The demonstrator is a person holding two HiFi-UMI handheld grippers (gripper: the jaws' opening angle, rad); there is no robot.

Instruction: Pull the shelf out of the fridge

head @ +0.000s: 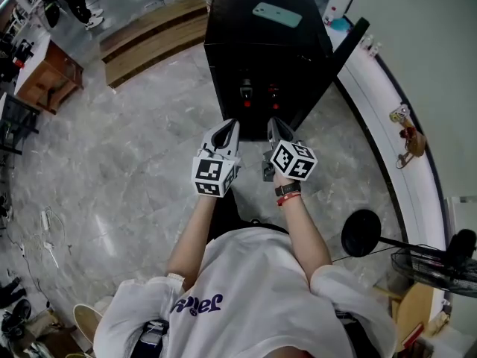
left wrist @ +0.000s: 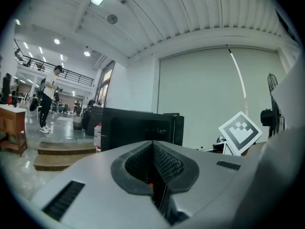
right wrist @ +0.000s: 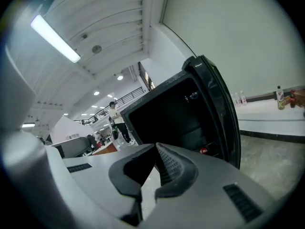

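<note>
left tongs (head: 229, 127) and right tongs (head: 274, 125) clenched empty, near the open fridge (head: 257, 58).

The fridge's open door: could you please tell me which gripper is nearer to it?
Right. The right gripper hangs beside the door; the left gripper is farther off, before the opposite side of the fridge.

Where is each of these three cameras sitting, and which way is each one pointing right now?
Head view: on the person's head, looking steeply down at the black fridge; both forearms, the white shirt, left gripper and right gripper show.
Left gripper view: rides the left gripper, looking along its shut fingers toward the fridge; the right gripper's marker cube shows.
Right gripper view: rides the right gripper, looking along its shut fingers into the open fridge.
Shared: all three show the fridge.
</note>
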